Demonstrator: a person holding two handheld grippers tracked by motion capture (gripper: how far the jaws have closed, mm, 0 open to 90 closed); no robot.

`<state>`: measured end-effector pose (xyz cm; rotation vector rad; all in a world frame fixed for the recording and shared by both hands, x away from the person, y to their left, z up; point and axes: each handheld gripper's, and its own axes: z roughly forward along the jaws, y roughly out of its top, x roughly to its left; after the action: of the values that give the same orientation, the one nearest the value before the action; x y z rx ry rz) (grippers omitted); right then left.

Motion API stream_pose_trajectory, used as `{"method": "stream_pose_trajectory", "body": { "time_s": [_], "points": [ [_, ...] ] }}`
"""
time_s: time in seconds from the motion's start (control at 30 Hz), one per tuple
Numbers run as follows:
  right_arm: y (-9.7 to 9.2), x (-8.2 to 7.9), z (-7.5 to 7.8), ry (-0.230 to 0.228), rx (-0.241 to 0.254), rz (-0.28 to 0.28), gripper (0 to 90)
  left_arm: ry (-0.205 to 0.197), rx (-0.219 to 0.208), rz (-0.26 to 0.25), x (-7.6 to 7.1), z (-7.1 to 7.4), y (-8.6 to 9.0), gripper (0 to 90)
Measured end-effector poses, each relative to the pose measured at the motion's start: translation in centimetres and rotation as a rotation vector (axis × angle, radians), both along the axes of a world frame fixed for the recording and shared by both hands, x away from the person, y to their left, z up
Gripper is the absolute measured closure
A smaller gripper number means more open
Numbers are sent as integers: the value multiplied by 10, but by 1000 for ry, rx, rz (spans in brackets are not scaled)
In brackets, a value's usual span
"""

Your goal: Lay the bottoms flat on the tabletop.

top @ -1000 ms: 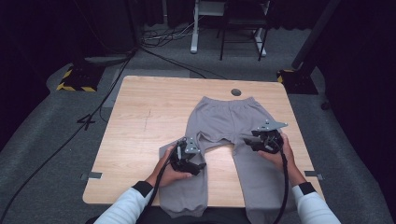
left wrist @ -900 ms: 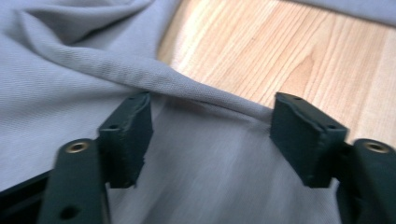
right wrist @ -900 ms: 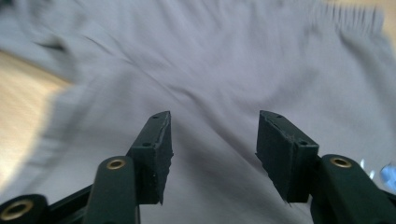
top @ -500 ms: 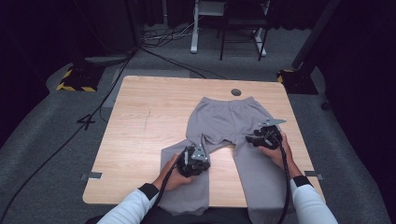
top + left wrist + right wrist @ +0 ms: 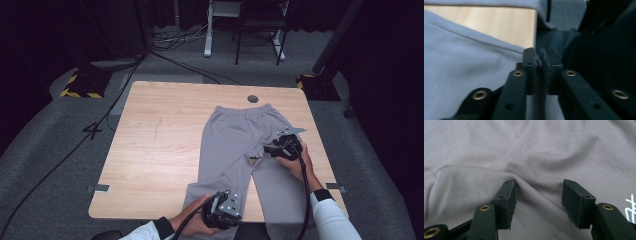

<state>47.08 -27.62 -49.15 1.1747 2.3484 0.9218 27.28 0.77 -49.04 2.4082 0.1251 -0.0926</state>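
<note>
High view has the grey trousers (image 5: pixel 235 145) spread flat on the wooden surface (image 5: pixel 160 150), waistband at the far side and both legs running toward the person and over the near edge. Left claw (image 5: pixel 235 212) sits at the near edge of the surface, at the lower end of the trouser leg on that side, with the person's hand (image 5: pixel 192 222) behind it. In the left gripper view the black pads (image 5: pixel 531 62) stand almost together with only a thin slit between them; the jaws have just been opening a little, grey cloth runs up between the arms below the pads, and whether the pads pinch it I cannot tell. Right claw (image 5: pixel 265 150) rests at the crotch of the trousers, just beside the small gap where the legs part. In the right gripper view its jaws stand well apart, pressed down on the cloth (image 5: pixel 536 190), with a raised fold between the pads and nothing clamped.
</note>
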Motion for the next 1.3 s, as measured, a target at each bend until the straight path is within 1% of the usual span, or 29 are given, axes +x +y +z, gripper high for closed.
{"method": "stream_pose_trajectory", "body": {
  "time_s": [0.03, 0.07, 0.1, 0.13, 0.2, 0.27, 0.3, 0.33, 0.37, 0.4, 0.43, 0.47, 0.5, 0.53, 0.57, 0.6, 0.63, 0.7, 0.73, 0.8, 0.83, 0.87, 0.9, 0.93, 1.0, 1.07, 1.1, 1.23, 1.3],
  "points": [
    [0, -1, 1, 3, -10, 4, 423, -2, -14, 1, 1, 1, 0, 673],
    [-1, -2, 1, 4, -20, 4, 414, -13, -21, 20, 2, 3, 1, 631],
    [-1, -3, 2, 12, -17, 5, 403, -37, -23, 51, 6, 6, 3, 545],
    [-2, -4, 2, 19, -20, 12, 391, -43, -27, 88, 12, 10, 6, 446],
    [-3, -7, 4, 17, -28, 21, 388, -61, -66, 186, 30, 17, 16, 358],
    [-4, -12, 8, -2, -23, 39, 383, -74, -81, 271, 54, 22, 27, 325],
    [-6, -15, 11, -10, -13, 47, 379, -62, -82, 314, 68, 22, 31, 313],
    [-9, -18, 15, -15, -6, 48, 374, -89, -57, 347, 81, 23, 35, 300],
    [-13, -22, 19, -26, 3, 48, 370, -111, -49, 375, 90, 23, 37, 284],
    [-16, -24, 21, -33, 15, 46, 370, -86, -67, 415, 108, 22, 42, 289],
    [-23, -28, 25, -42, 26, 33, 361, -74, -52, 441, 121, 21, 44, 297],
    [-28, -30, 27, -49, 22, 21, 350, -84, -50, 476, 132, 18, 46, 295],
    [-35, -32, 27, -57, 14, 7, 348, -64, -62, 497, 144, 16, 48, 296],
    [-42, -32, 27, -57, 13, -17, 344, -37, -56, 503, 154, 12, 48, 306],
    [-49, -31, 25, -51, 15, -40, 331, -24, -40, 518, 162, 9, 46, 294],
    [-55, -29, 22, -41, 19, -60, 323, -29, -32, 535, 169, 5, 43, 283],
    [-62, -26, 18, -35, 15, -86, 313, -39, -35, 538, 173, 3, 42, 286],
    [-66, -20, 12, -25, -2, -107, 284, -4, -53, 546, 183, -1, 38, 285],
    [-67, -18, 9, -17, -11, -118, 285, -2, -50, 550, 187, -2, 35, 279],
    [-69, -12, 2, -2, 11, -127, 280, 12, -55, 568, 193, -5, 30, 274],
    [-68, -10, -1, 5, 15, -128, 277, 10, -59, 564, 195, -7, 28, 274],
    [-67, -8, -3, 4, 21, -128, 250, -7, -58, 565, 196, -7, 25, 268],
    [-67, -6, -4, 4, 36, -126, 250, -11, -59, 564, 198, -8, 23, 268],
    [-65, -5, -4, -1, 35, -120, 249, -10, -66, 564, 199, -9, 22, 266],
    [-59, -3, -5, -9, 34, -108, 238, -59, -49, 571, 202, -10, 19, 264],
    [-53, 0, -7, -22, 35, -92, 222, -77, -37, 579, 206, -10, 17, 274],
    [-50, 2, -7, -22, 36, -86, 220, -98, -23, 587, 209, -10, 17, 274],
    [-34, 15, -8, -25, 41, -75, 215, -104, -21, 648, 223, -11, 26, 262],
    [-23, 23, -8, -29, 40, -71, 215, -102, -17, 672, 234, -11, 37, 263]
  ]
}}
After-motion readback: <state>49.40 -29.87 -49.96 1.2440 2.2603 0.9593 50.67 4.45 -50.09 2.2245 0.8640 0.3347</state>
